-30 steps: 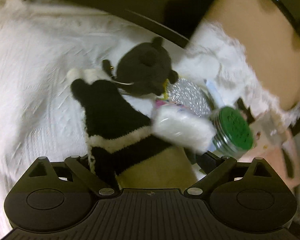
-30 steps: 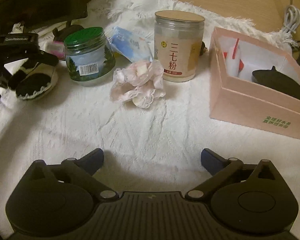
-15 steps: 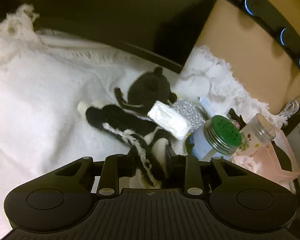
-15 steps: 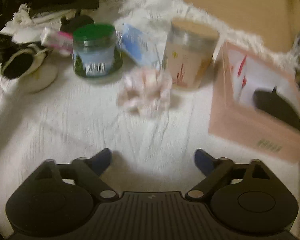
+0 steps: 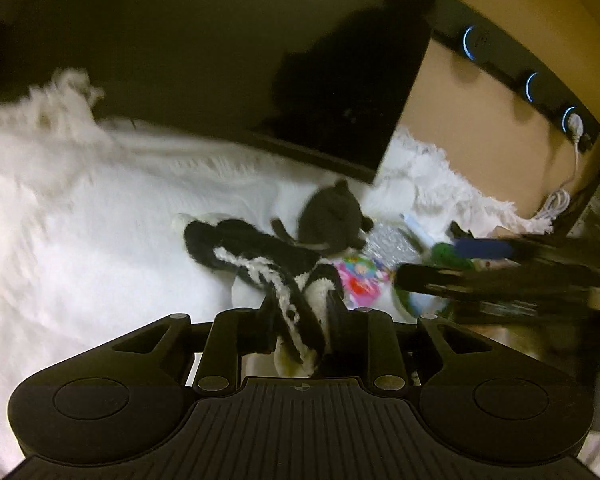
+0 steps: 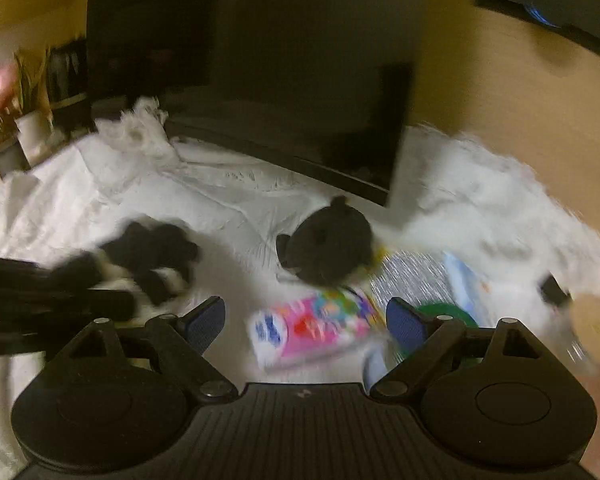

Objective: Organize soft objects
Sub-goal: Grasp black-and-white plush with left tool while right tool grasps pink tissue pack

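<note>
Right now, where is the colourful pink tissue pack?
In the right wrist view the colourful pink tissue pack lies on the white blanket, between the open right hand-held gripper fingers, just below the dark round plush toy.

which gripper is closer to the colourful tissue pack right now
Right. The right gripper is open with the tissue pack between its fingers. The left gripper sits beside the pack, shut on the black and white sock.

Dark monitor [image 6: 260, 80], tan wall [image 5: 480, 120], white blanket [image 5: 80, 220].
</note>
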`<state>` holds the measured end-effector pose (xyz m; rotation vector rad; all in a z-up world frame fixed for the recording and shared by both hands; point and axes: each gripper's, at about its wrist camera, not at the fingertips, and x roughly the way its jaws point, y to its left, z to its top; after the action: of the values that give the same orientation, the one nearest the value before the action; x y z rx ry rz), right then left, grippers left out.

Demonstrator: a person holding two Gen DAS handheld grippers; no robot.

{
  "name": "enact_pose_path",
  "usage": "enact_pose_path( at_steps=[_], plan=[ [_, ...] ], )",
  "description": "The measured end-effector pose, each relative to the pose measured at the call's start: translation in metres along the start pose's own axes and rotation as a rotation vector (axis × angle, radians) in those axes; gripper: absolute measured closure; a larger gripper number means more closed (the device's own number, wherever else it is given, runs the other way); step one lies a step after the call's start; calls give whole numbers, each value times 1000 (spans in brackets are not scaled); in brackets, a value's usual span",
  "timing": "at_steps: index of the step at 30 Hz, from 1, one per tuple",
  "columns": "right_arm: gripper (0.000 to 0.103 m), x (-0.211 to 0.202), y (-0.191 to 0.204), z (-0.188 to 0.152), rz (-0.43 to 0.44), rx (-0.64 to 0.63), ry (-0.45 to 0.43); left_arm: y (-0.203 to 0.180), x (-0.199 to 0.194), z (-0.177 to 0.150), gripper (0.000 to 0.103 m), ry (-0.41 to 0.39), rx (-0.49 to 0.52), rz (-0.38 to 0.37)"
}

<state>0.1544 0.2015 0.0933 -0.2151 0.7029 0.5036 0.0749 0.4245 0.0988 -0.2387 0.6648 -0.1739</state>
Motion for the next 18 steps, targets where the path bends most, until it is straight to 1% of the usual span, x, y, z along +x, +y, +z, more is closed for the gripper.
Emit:
enact_pose_path(
  at_steps=[1, 2, 3, 4, 5, 6, 8, 9, 10, 11, 12, 14, 15, 16, 18],
  plan=[
    [18, 16, 4, 4, -20, -6, 14, 3, -3, 2, 76, -6, 12, 8],
    [24, 30, 8, 4, -40, -14, 25, 9, -6, 4, 76, -5, 19, 10],
    [32, 47, 11, 7, -62, -32, 34, 14, -7, 4, 76, 1, 19, 6],
    [37, 64, 17, 8, -89, -64, 42, 20, -6, 4, 76, 10, 17, 3],
    [44, 76, 21, 6, -111, -99, 45, 27, -5, 3, 76, 20, 9, 4],
    [47, 87, 27, 4, -133, -141, 45, 34, -1, 1, 75, 33, -4, 10],
    [47, 104, 38, -3, -171, -212, 52, 48, 5, -4, 75, 60, -45, 10],
    [50, 107, 42, -7, -179, -227, 68, 55, 7, -6, 74, 67, -76, 2],
    [54, 106, 43, -12, -166, -221, 101, 64, 9, -7, 74, 69, -122, -15],
    [55, 100, 43, -17, -152, -205, 120, 71, 11, -7, 72, 68, -161, -32],
    [55, 91, 43, -24, -148, -200, 121, 77, 13, -8, 70, 63, -197, -50],
    [55, 71, 46, -43, -162, -241, 118, 86, 17, -8, 66, 61, -250, -69],
    [55, 61, 48, -53, -177, -266, 116, 89, 20, -8, 61, 62, -269, -69],
    [55, 51, 49, -59, -180, -273, 107, 92, 22, -8, 60, 65, -288, -61],
    [53, 30, 46, -68, -140, -216, 105, 94, 26, -7, 54, 74, -317, -42]
  ],
)
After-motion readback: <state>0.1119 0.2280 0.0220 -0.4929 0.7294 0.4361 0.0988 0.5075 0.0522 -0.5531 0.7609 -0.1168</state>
